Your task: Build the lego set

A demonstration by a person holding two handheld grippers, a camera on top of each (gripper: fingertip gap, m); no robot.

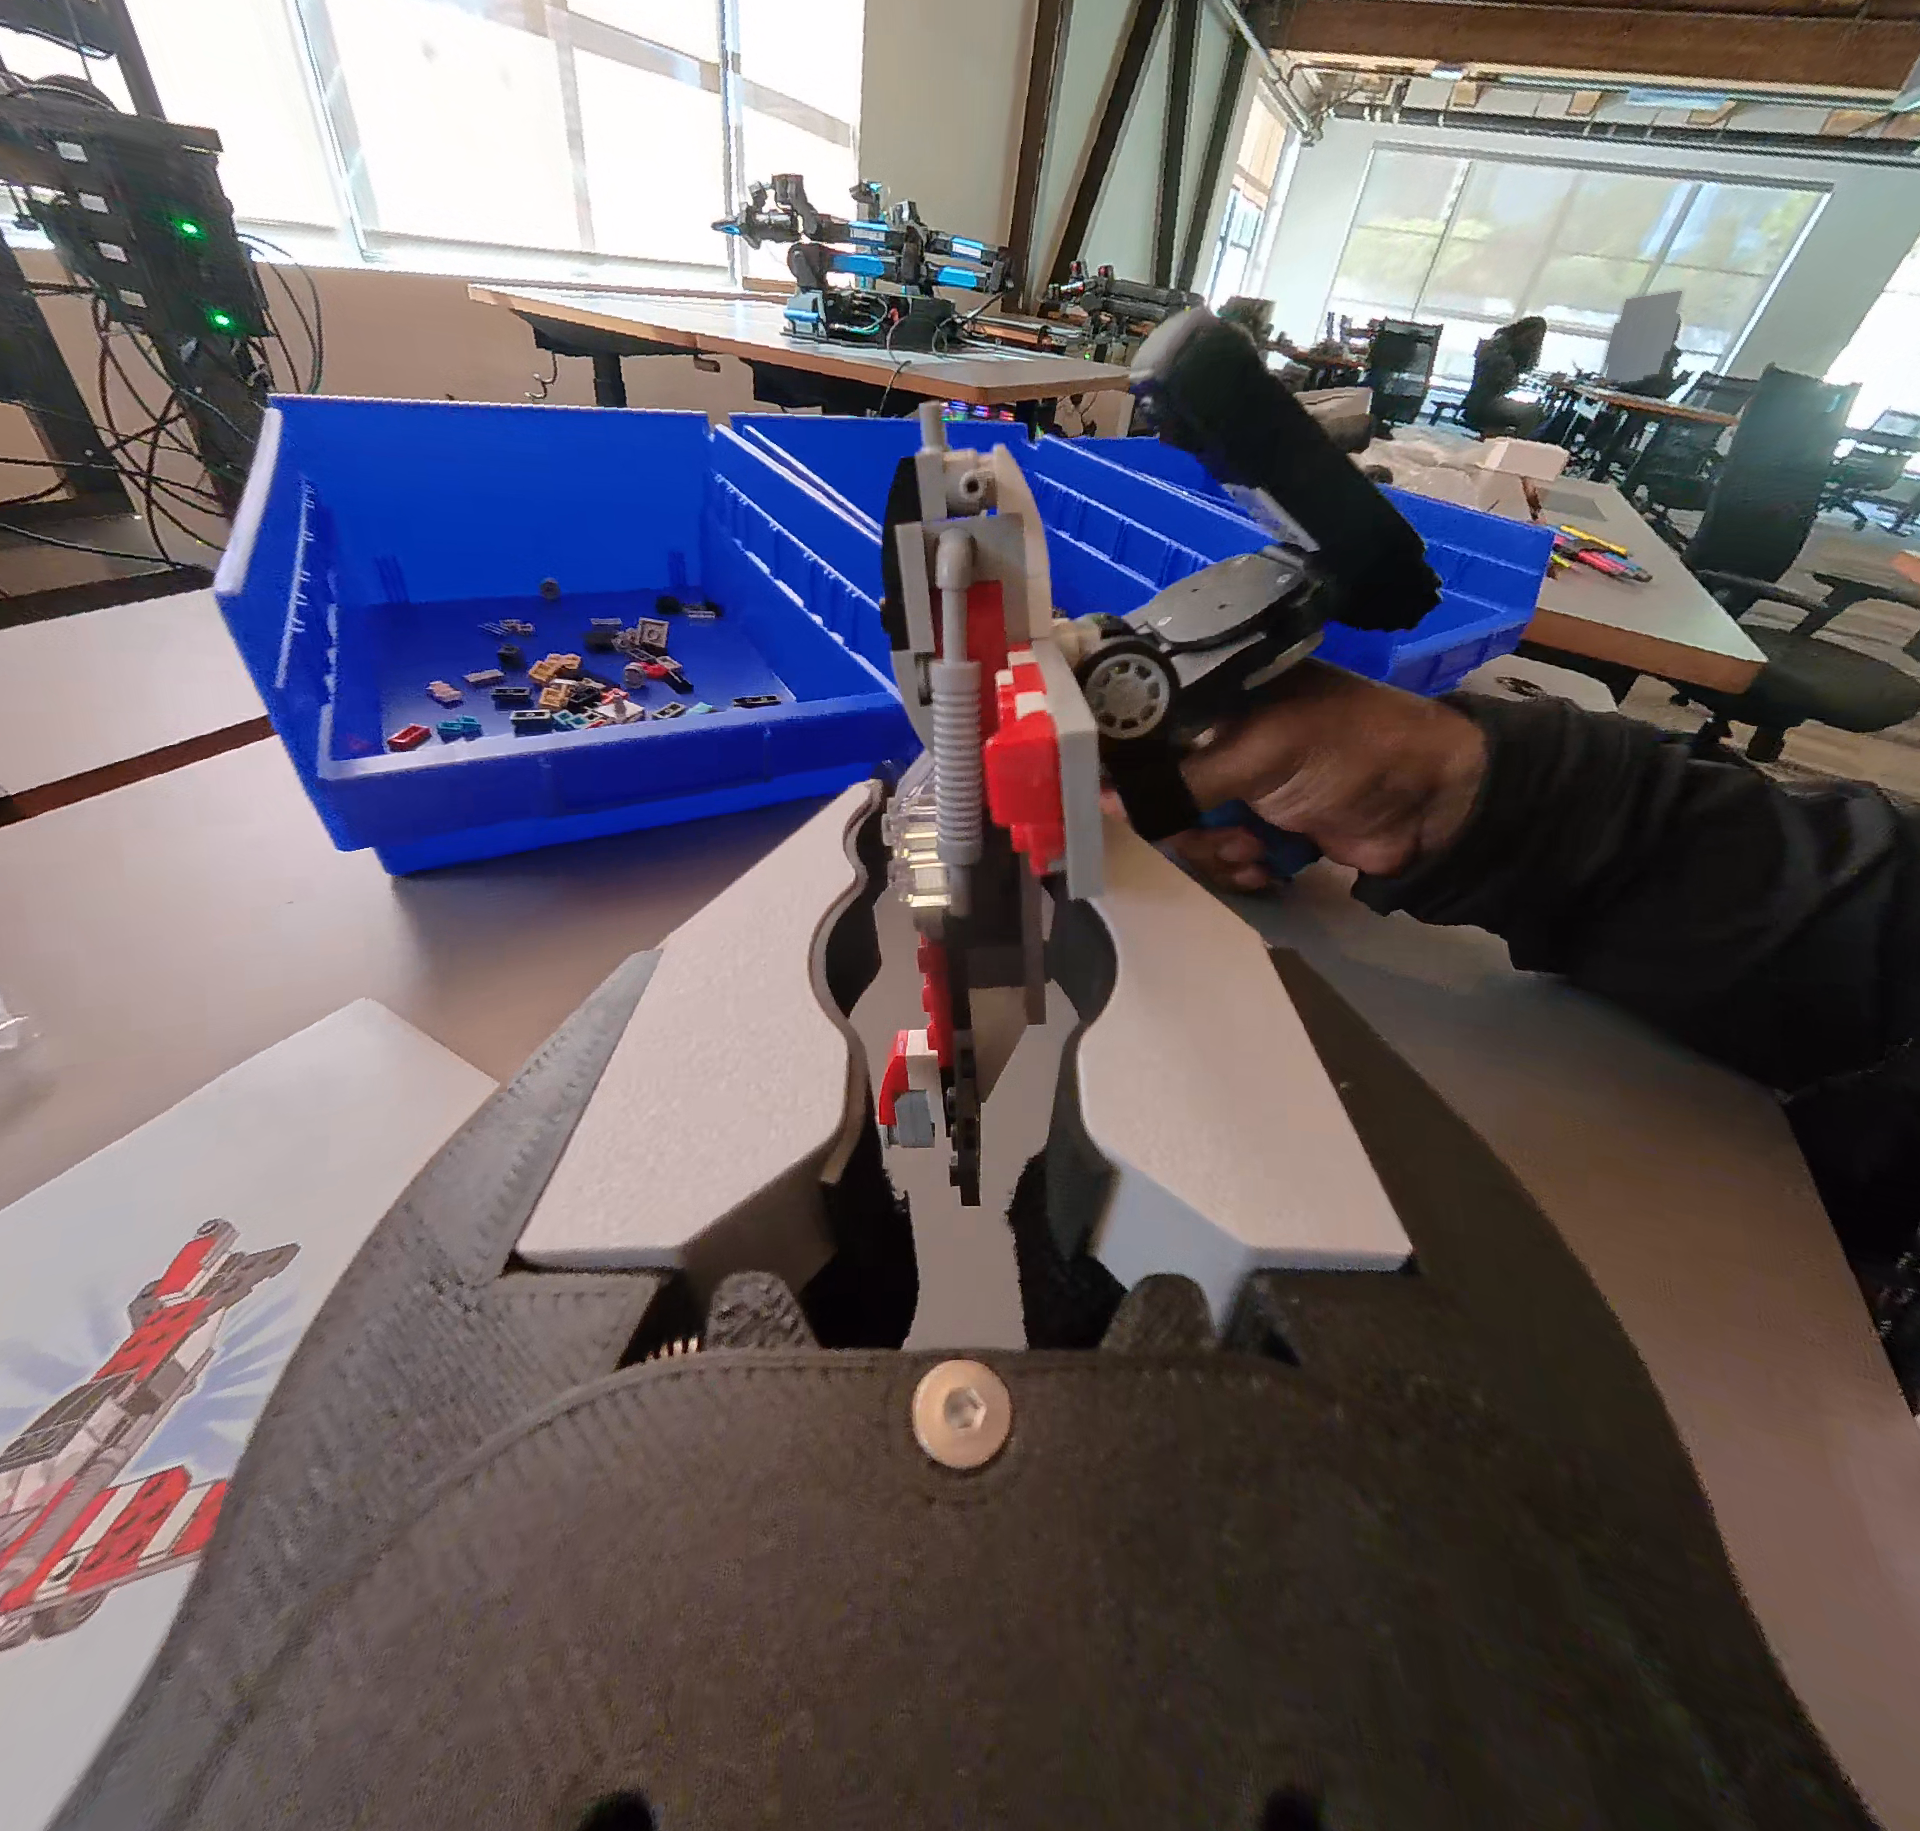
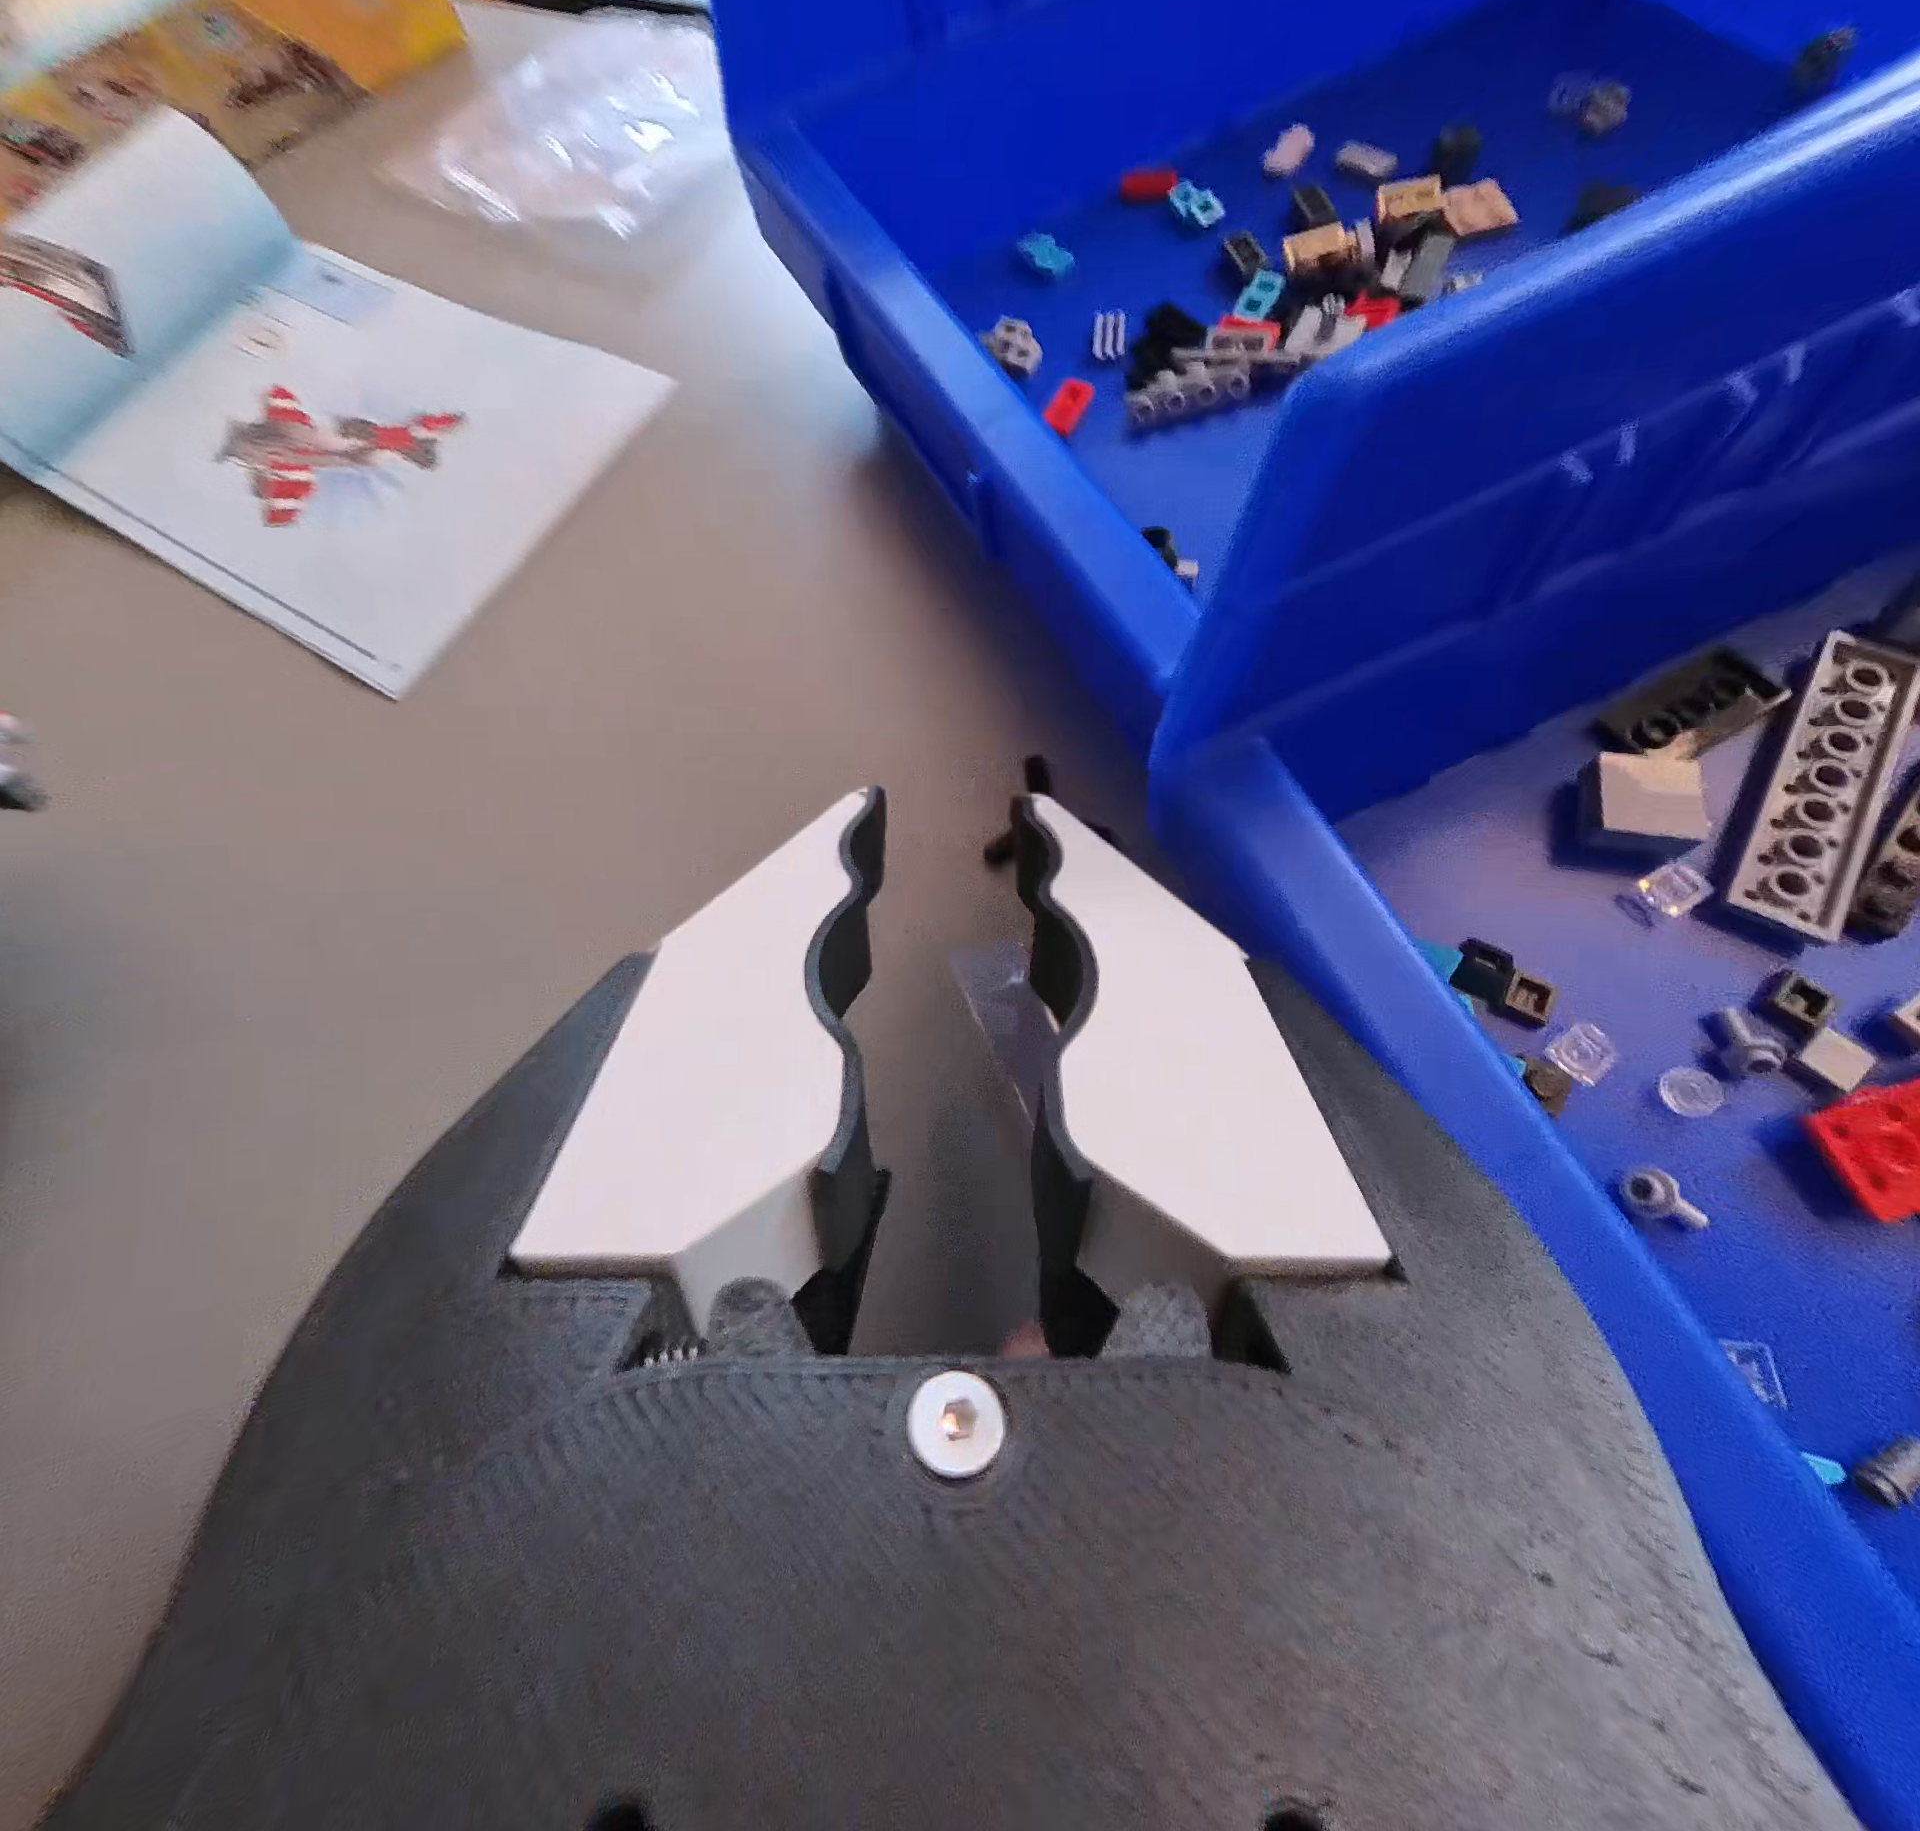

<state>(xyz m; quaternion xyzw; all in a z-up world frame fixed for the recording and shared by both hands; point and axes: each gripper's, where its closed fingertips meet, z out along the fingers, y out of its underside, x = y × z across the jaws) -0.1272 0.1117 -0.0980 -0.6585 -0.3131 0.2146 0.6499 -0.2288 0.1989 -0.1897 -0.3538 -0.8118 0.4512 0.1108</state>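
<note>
My left gripper (image 1: pixel 977 846) is shut on a partly built lego model (image 1: pixel 1023 763) of red, grey and white bricks with a grey spring rod, held upright above the table. A hand (image 1: pixel 1340 784) holds the right gripper's body (image 1: pixel 1236 618) just right of the model. In the right wrist view my right gripper (image 2: pixel 948 805) is open above the grey table, with nothing clamped. A small dark clear piece (image 2: pixel 992 992) lies against its right finger's inner side, and a small black piece (image 2: pixel 1029 779) sits at that fingertip.
Blue bins stand side by side: one (image 1: pixel 312 576) (image 2: pixel 935 327) holds several small loose pieces (image 2: pixel 1299 264), the one beside it (image 2: pixel 1299 846) holds plates and larger parts. An open instruction booklet (image 1: pixel 208 1210) (image 2: pixel 343 431) lies on the table. A yellow box (image 2: pixel 343 5) and a clear bag (image 2: pixel 561 150) lie farther off. My right fingertips sit around 15 cm from my left ones.
</note>
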